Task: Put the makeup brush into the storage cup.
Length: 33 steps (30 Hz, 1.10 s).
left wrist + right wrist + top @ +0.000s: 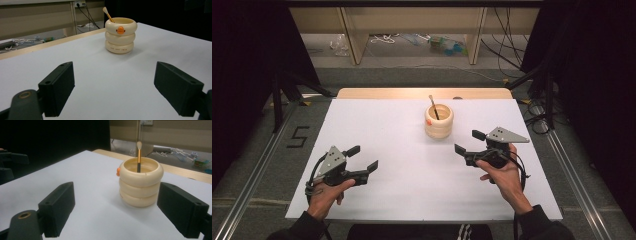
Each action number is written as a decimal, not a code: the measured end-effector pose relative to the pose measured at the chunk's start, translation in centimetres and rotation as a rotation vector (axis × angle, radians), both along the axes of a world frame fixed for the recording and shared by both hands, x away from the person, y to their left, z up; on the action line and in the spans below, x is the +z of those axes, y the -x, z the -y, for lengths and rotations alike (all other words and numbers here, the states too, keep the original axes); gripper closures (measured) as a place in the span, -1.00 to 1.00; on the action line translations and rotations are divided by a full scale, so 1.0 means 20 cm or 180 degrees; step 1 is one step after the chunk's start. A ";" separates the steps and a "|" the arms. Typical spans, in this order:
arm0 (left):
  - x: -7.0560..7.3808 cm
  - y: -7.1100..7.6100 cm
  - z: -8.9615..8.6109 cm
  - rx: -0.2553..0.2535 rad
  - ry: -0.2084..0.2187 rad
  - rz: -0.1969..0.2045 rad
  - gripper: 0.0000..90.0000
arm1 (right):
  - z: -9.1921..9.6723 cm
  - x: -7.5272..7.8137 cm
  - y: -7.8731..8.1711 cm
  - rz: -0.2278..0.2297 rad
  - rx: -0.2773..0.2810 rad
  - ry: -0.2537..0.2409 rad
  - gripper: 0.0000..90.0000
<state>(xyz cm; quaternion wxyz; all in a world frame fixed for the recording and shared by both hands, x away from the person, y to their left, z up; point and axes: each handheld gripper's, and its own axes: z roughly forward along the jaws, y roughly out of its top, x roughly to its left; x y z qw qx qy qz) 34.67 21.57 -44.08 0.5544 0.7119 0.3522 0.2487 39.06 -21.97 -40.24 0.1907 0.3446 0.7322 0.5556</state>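
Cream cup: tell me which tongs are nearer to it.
Right. The right tongs sit just right of the cup, slightly nearer the person; the left tongs are well off to its left.

Left hand (pixel 326 195) grips the left gripper (pixel 362 158) at the near-left, jaws spread wide, nothing between them, pointing right and slightly forward. Right hand (pixel 502 175) grips the right gripper (pixel 469 142) at mid-right, jaws also wide apart and empty, pointing left. Both forearms enter from the bottom edge in dark sleeves (pixel 539 225). Grippers well apart.
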 end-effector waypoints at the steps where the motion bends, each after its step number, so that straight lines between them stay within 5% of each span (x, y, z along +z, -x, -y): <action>1: 0.00 0.00 0.00 -0.0005 0.0035 0.0001 -0.63 | 0.00 0.00 0.00 0.0015 -0.0004 -0.0003 -0.65; 27: 0.00 0.00 0.00 0.0000 0.0002 -0.0007 -0.63 | 0.02 -0.07 0.08 -0.0100 0.0027 0.0093 -0.65; 33: 0.00 0.00 0.00 0.0004 0.0005 -0.0011 -0.63 | 0.01 -0.09 0.10 -0.0035 0.0038 0.0106 -0.65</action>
